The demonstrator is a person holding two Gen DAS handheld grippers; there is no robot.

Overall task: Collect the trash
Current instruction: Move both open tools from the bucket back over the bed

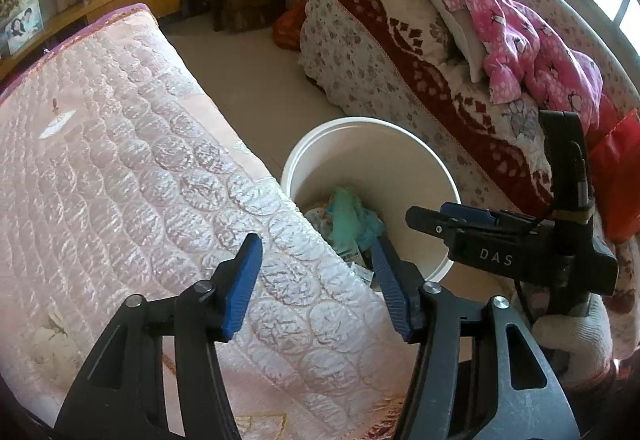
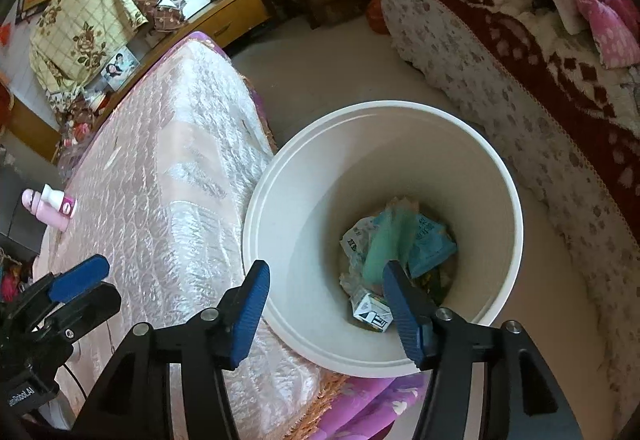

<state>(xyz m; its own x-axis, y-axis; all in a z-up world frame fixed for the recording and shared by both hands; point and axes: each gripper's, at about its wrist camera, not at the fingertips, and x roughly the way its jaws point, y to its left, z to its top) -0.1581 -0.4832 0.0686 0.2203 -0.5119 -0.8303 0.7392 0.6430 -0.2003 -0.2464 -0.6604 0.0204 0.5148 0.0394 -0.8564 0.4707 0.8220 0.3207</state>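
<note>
The white bin (image 2: 384, 240) stands on the floor between the quilted bed (image 2: 168, 200) at its 9 o'clock and the floral sofa (image 2: 500, 80) at its 2 o'clock. At its bottom lies the trash: a teal wrapper (image 2: 388, 240), a blue packet (image 2: 432, 244) and a small white carton (image 2: 372, 312). The right gripper (image 2: 324, 312) hangs over the bin's near rim with its blue fingers (image 2: 250, 314) spread wide and empty. The left gripper (image 1: 316, 288) hangs above the bed's edge, fingers (image 1: 240, 288) also wide apart and empty. A pink bottle (image 2: 50, 206) lies on the bed toward 9 o'clock in the right wrist view.
</note>
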